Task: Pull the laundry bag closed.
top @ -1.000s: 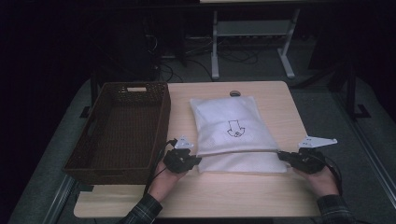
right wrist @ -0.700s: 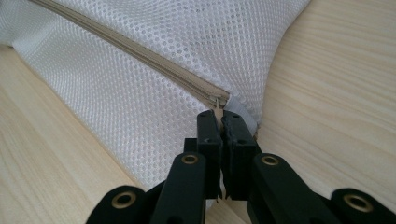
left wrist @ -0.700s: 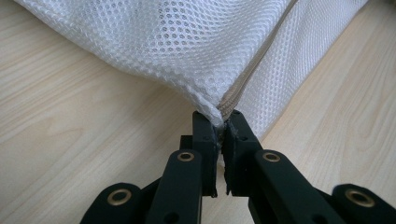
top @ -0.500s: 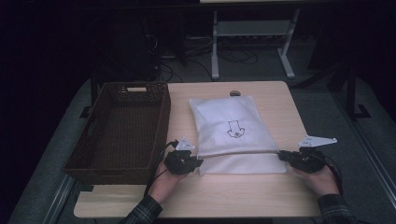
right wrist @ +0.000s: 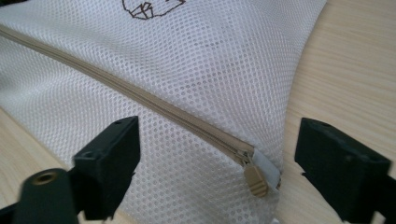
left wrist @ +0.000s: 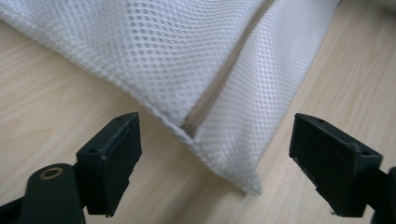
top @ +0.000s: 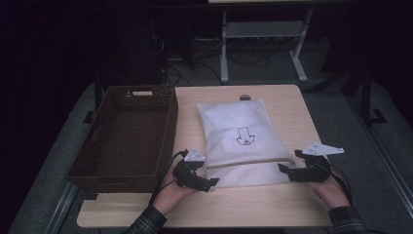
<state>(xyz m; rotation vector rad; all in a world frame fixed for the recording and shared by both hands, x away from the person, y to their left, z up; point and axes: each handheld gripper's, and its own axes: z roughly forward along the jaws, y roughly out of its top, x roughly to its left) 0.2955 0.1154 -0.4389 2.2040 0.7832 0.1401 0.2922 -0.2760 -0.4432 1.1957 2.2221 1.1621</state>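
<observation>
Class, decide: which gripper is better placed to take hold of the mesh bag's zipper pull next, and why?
Right. The zipper pull lies between the right gripper's open jaws; the left gripper faces the mesh bag's opposite corner.

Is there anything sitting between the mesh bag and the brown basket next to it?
Nothing visible. Bare table lies between the white mesh bag and the brown basket at its left. Both hand-held grippers, left and right, sit open at the bag's near corners.

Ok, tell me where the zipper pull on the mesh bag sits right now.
In the right gripper view the zipper pull lies at the mesh bag's near corner, between the right gripper's open fingers, on the wooden table.
</observation>
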